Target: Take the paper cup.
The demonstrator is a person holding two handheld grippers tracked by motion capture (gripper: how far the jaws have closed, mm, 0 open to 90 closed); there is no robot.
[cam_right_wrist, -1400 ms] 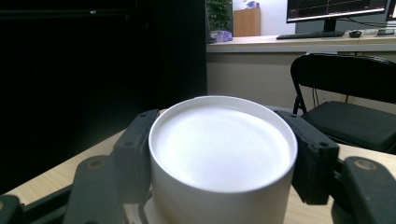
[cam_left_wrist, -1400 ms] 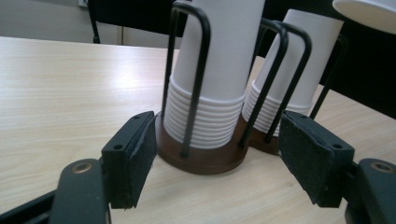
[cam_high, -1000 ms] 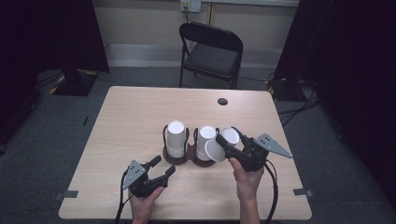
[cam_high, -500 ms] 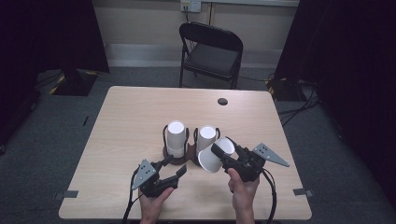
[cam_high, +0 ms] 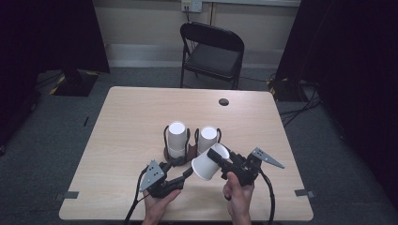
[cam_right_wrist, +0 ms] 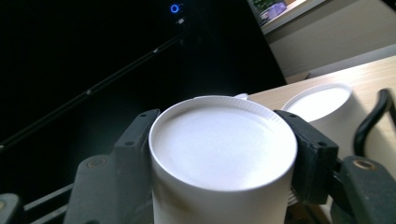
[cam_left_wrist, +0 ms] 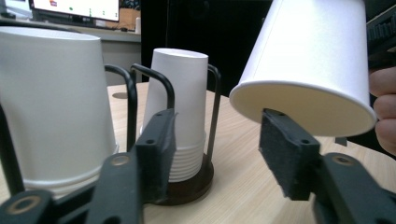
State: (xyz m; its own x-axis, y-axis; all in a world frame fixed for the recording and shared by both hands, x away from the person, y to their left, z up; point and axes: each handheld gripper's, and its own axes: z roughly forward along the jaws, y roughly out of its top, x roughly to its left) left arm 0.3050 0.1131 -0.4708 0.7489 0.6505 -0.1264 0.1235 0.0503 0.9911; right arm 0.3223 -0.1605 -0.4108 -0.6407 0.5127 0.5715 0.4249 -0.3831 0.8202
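A right claw (cam_high: 217, 159) grips a white cup (cam_high: 209, 162) by its closed end, tilted above the surface (cam_high: 122, 122) near two cup stacks (cam_high: 176, 138) in holders. The left claw (cam_high: 185, 173), half open and just closing, reaches its rim, likely to separate nested cups.

Plain white paper cup (cam_high: 210, 162), tapered, with a rolled rim and a recessed base (cam_right_wrist: 223, 142), clamped near the closed end. Held off the light wooden table, tipped on its side with the open mouth (cam_left_wrist: 302, 108) slanting down and toward the left. Just in front of two upside-down white cup stacks in dark wire holders.
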